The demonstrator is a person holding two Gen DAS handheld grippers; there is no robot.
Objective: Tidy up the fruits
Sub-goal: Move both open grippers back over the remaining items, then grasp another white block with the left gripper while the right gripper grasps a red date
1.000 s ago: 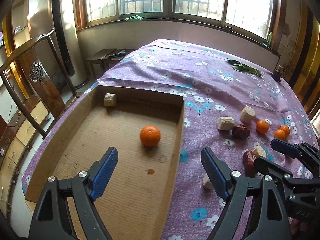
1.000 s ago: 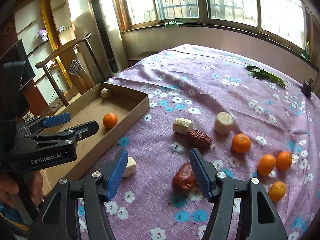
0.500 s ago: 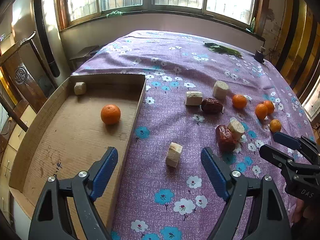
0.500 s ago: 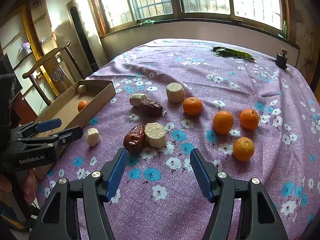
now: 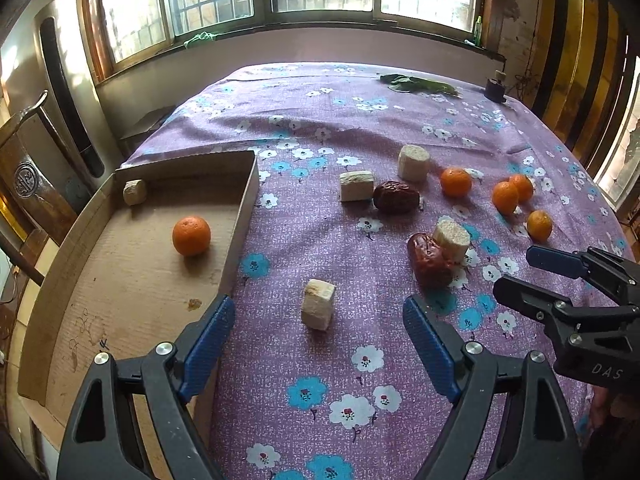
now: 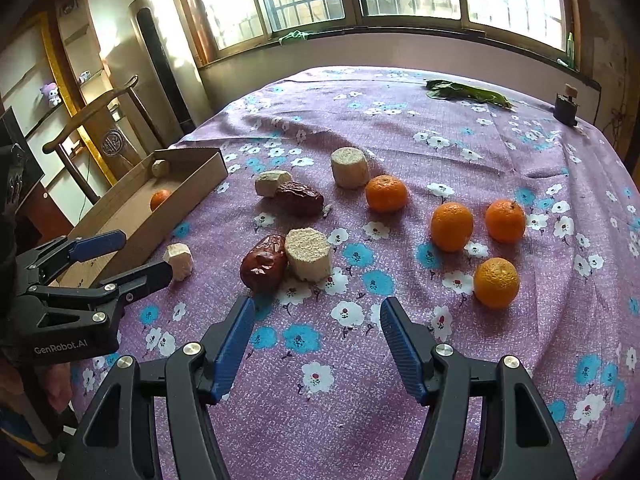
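A cardboard tray [image 5: 120,292] [image 6: 188,184] lies at the table's left and holds one orange [image 5: 191,235] and a pale chunk [image 5: 135,191]. On the purple cloth lie several oranges [image 6: 451,225], two red dates [image 6: 264,263] [image 6: 299,198] and several pale chunks [image 6: 309,254]. My left gripper [image 5: 316,344] is open and empty, just short of a pale chunk [image 5: 318,309] beside the tray. My right gripper [image 6: 316,336] is open and empty, just short of a date and chunk. Each gripper shows in the other's view [image 6: 100,256] [image 5: 536,272].
Green leaves [image 6: 466,94] and a small dark object [image 6: 566,106] lie at the table's far side. A wooden chair [image 6: 96,128] and a tall standing appliance [image 6: 168,52] stand left of the table. Windows run along the far wall.
Both grippers have swung right, off the tray and over the cloth. The left now faces the pale chunk beside the tray; the right faces the date and chunk. Both stay open.
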